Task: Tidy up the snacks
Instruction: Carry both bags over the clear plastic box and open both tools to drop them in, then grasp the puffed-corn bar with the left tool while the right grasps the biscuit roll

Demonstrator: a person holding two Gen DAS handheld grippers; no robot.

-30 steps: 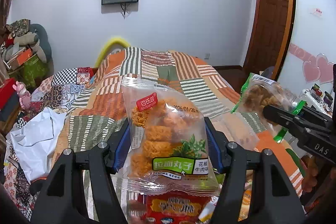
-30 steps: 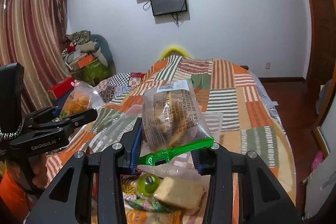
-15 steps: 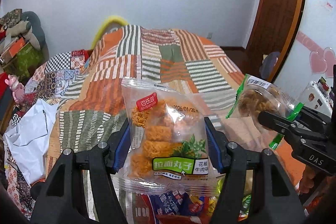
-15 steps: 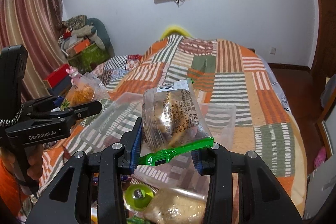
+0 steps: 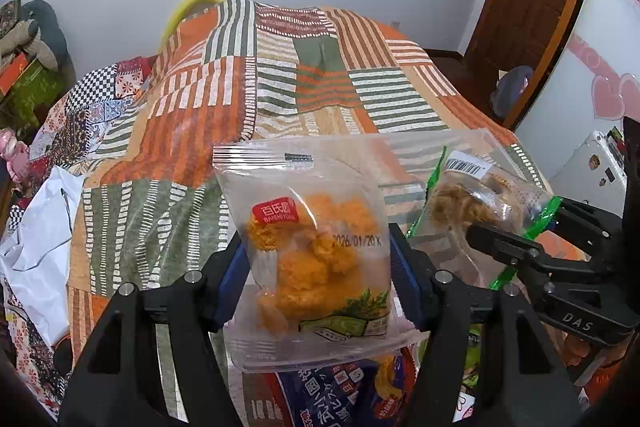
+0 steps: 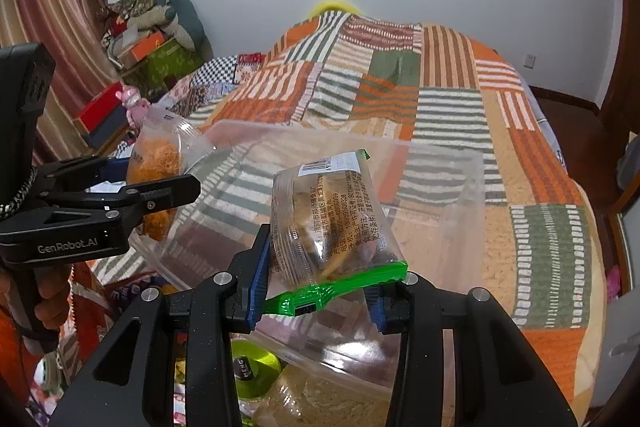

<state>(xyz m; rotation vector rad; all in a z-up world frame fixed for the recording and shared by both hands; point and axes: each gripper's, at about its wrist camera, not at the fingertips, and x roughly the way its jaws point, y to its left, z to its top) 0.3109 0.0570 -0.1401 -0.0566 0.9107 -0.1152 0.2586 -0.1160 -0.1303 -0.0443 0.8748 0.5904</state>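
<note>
My left gripper (image 5: 318, 281) is shut on a clear bag of orange noodle balls (image 5: 316, 255) with a red label. My right gripper (image 6: 318, 277) is shut on a green-edged clear bag of brown snacks (image 6: 332, 223). Both bags hang above a clear plastic bin (image 6: 440, 163) that lies on the striped patchwork bedspread (image 6: 400, 79). In the left wrist view the green-edged bag (image 5: 476, 199) and right gripper (image 5: 516, 247) sit at the right. The right wrist view has the noodle bag (image 6: 160, 155) and the left gripper (image 6: 160, 183) at its left, above the bin's left rim.
Loose snack packets lie near the bed's front edge: a blue and red one (image 5: 340, 391), a green round one (image 6: 252, 367) and a beige one (image 6: 320, 399). A white plastic bag (image 5: 36, 239) lies at the left. A person's hand (image 6: 48, 291) holds the left gripper's handle.
Both grippers have sunk and tilted downward with their bags still held. The clear bin has come into view under them, and the wall screens have slid up to the top edge.
</note>
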